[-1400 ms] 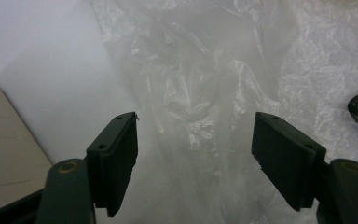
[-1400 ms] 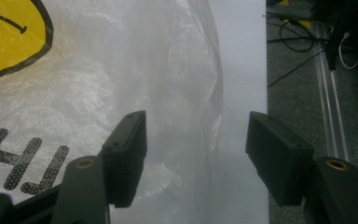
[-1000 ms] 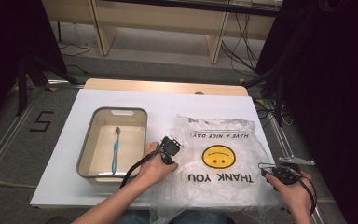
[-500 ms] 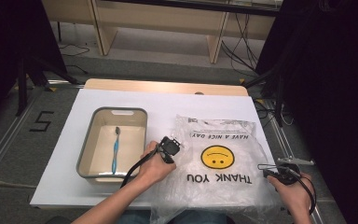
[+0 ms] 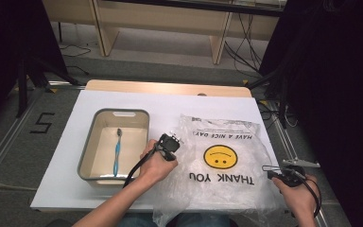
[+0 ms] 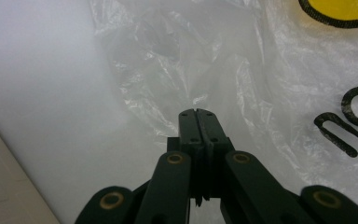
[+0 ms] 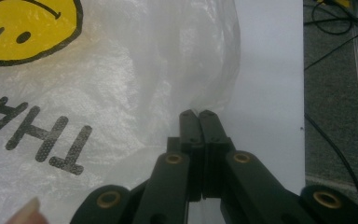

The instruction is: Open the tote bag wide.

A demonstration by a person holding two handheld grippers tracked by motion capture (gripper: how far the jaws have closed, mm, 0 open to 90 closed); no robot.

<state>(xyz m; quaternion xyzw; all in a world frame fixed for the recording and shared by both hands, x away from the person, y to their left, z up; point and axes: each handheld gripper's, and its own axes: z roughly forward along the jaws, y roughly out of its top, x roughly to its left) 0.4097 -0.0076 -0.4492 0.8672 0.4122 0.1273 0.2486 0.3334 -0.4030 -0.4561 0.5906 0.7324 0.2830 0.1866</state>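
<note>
Both tongs, left (image 6: 199, 112) and right (image 7: 198, 113), have just closed, each pinching crinkled clear film of the plastic bag (image 5: 217, 163) on the smooth white table (image 5: 170, 106).

1. The white table (image 5: 75, 189) carries everything; a bare wooden strip shows along its far edge.
2. The grey tray (image 5: 87, 156) lies flat on the table's left half.
3. The clear plastic bag (image 5: 227, 184), printed with a yellow smiley and "THANK YOU", lies crumpled just right of the tray, its near end hanging over the table's front edge.
</note>
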